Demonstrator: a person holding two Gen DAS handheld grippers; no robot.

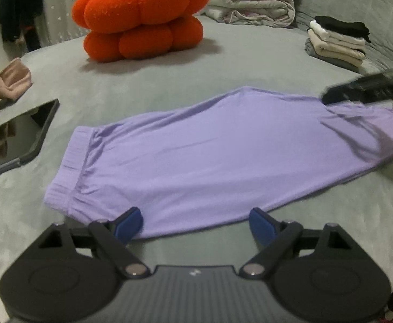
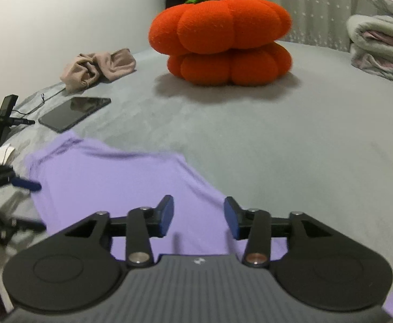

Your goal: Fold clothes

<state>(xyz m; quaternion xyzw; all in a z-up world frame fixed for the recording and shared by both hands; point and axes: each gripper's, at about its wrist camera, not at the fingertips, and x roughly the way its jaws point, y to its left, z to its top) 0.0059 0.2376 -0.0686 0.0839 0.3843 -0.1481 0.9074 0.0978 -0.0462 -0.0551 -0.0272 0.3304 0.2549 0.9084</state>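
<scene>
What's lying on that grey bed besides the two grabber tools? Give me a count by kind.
Purple garment laid flat: 1
Orange pumpkin cushion: 1
Dark tablet: 1
Crumpled beige garment: 1
Stack of folded clothes: 1
Folded quilt: 1
Total: 6

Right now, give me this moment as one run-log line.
step: fold | pants: flat on bed | left hand-held gripper: open, at near edge | right hand-held gripper: open, over pants
</scene>
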